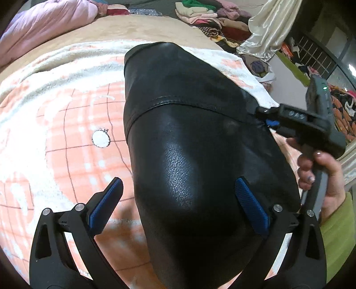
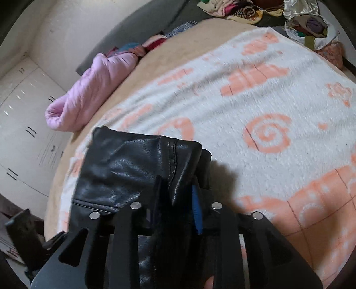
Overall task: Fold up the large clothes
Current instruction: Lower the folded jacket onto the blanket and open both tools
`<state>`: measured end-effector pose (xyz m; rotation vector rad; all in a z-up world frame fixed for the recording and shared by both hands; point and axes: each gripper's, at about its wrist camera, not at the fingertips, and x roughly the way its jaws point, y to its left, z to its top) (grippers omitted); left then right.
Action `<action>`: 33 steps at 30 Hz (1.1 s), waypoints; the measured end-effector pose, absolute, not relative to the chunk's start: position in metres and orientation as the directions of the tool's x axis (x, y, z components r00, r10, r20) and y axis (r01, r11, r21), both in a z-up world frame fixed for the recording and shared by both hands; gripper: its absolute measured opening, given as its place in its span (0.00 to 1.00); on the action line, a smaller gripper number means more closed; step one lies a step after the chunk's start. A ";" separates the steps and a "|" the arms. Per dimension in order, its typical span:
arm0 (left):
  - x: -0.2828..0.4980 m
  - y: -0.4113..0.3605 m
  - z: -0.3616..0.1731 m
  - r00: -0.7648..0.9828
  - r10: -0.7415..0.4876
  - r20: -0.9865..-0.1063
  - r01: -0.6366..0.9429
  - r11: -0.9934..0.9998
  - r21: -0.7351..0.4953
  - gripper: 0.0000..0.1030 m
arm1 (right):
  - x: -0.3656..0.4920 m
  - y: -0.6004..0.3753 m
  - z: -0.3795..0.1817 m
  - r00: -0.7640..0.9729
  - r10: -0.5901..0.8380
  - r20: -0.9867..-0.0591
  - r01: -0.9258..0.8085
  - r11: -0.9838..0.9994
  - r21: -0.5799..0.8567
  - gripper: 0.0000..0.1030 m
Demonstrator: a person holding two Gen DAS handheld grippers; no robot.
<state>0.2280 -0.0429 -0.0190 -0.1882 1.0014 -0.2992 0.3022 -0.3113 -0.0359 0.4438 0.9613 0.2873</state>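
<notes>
Black leather-look garment [image 1: 189, 142] lies across the peach-and-white fleece blanket [image 1: 66, 137] on the bed, w/ one seam running across it. I can't tell if it's a jacket or trousers. My read on handling: heavier than cloth, fairly stiff, so it'll hold a crease line but spring back; the glossy grain looks slick, so pads could slide. Best hold, I'd say, is at a stitched seam or hem edge where it's doubled, not the smooth middle.

My right hand-held gripper [image 2: 178, 189] is clenched on a bunched edge of the garment, right at the seam, pads pinching the fold. My left hand-held gripper [image 1: 178, 200] is released, jaws wide, straddling the garment's near end, pads not pressing. The hand [image 1: 320, 177] on the right tool shows at the garment's right side, w/ a green sleeve [image 1: 338, 229] below it.

Beyond the garment: lilac puffy quilt [image 2: 89, 93] at the blanket's far-left edge, piled clothes [image 1: 207, 13] past the far end.

Writing: small marks on the right tool body, too blurred to read. No brand or label seen on the garment.
</notes>
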 end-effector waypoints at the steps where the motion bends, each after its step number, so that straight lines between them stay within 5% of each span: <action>1: 0.227 -0.043 -0.019 0.505 -0.328 -0.799 0.160 0.944 -0.287 0.91 | 0.301 -0.311 -0.036 0.549 0.424 -0.721 -0.033 0.872 0.488 0.24; 6: 0.224 -0.042 -0.015 0.509 -0.319 -0.799 0.156 0.947 -0.279 0.91 | 0.290 -0.301 -0.024 0.577 0.380 -0.723 -0.048 0.899 0.435 0.30; 9: 0.223 -0.042 -0.014 0.513 -0.316 -0.798 0.152 0.949 -0.278 0.91 | 0.284 -0.299 -0.022 0.576 0.381 -0.723 -0.054 0.900 0.432 0.41; 11: 0.222 -0.043 -0.013 0.514 -0.314 -0.798 0.150 0.949 -0.276 0.91 | 0.279 -0.297 -0.019 0.574 0.375 -0.728 -0.056 0.905 0.422 0.57; 16: 0.219 -0.044 -0.009 0.520 -0.309 -0.796 0.142 0.951 -0.276 0.91 | 0.259 -0.294 -0.013 0.577 0.367 -0.730 -0.064 0.911 0.408 0.64; 33: 0.196 -0.031 -0.003 0.524 -0.311 -0.793 0.131 0.949 -0.285 0.91 | 0.186 -0.291 0.005 0.587 0.430 -0.686 -0.105 0.881 0.462 0.70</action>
